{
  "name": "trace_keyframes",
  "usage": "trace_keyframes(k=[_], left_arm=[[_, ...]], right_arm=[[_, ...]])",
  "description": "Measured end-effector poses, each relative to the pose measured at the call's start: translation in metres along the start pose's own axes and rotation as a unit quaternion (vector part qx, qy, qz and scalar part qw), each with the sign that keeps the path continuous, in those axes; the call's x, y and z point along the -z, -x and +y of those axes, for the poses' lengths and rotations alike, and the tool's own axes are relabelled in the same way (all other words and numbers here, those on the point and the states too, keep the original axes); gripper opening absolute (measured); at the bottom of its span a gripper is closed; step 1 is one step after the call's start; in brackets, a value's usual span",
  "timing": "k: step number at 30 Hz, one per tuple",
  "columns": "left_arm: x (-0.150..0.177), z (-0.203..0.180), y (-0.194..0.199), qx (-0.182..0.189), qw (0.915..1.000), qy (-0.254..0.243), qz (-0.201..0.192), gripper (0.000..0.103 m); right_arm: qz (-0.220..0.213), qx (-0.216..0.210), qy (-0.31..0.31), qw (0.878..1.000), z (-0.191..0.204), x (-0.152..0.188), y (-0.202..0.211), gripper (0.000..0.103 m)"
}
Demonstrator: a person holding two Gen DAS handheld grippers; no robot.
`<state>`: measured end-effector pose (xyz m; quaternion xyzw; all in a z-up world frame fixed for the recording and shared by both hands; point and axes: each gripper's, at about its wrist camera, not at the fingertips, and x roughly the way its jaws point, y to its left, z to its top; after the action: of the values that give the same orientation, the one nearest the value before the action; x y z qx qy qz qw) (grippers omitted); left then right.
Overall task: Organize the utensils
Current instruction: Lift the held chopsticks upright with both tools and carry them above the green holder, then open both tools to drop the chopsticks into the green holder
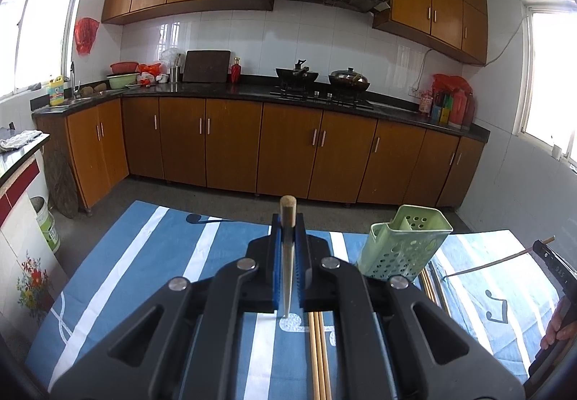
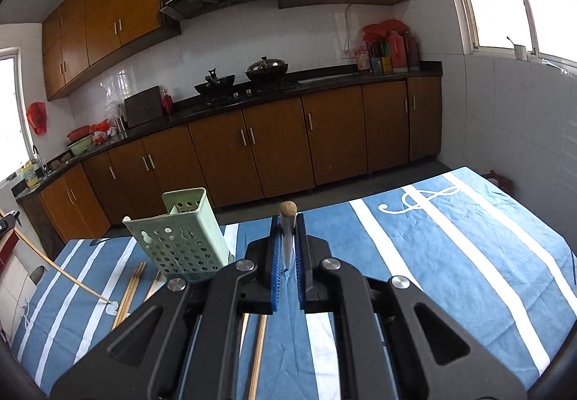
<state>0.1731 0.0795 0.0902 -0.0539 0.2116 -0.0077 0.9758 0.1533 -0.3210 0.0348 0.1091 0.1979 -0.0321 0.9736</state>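
Observation:
My left gripper (image 1: 288, 223) is shut on a wooden chopstick (image 1: 287, 256) that runs along the jaws, thick end forward, above the table. My right gripper (image 2: 287, 223) is shut on another chopstick (image 2: 287, 241) in the same way. A pale green perforated utensil holder (image 1: 404, 248) (image 2: 180, 238) stands on the blue striped tablecloth (image 1: 144, 274) between the two grippers, ahead of them. Several loose chopsticks (image 1: 319, 353) (image 2: 130, 292) lie on the cloth beneath and beside the holder. In the left wrist view the right gripper (image 1: 551, 256) shows at the right edge with its chopstick.
The table's far edge (image 2: 396, 194) drops to a grey floor. Beyond it brown cabinets (image 1: 288, 147) carry a dark counter (image 1: 252, 90) with two woks (image 1: 297, 75) on a stove. A person's hand (image 1: 559, 328) grips the right tool. A bucket (image 1: 47, 223) stands on the floor at left.

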Motion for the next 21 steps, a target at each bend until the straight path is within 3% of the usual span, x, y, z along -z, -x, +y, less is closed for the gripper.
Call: trace_keyframes(k=[7,17,21], left_arm=[[-0.031,-0.006,0.001,0.003,0.9998,-0.004,-0.018,0.008],[-0.118,-0.047,0.009,0.059,0.9942,0.031,-0.084,0.008],[-0.135,-0.074,-0.003,0.078,0.992,0.033,-0.093,0.008]], right_arm=[[-0.029,-0.015,-0.005,0.999,0.004,-0.039,0.006,0.008],[-0.146,-0.075,-0.031,0.986,0.041,-0.125,0.024,0.008],[-0.176,-0.088,-0.032,0.98,0.059,-0.138,0.012,0.008]])
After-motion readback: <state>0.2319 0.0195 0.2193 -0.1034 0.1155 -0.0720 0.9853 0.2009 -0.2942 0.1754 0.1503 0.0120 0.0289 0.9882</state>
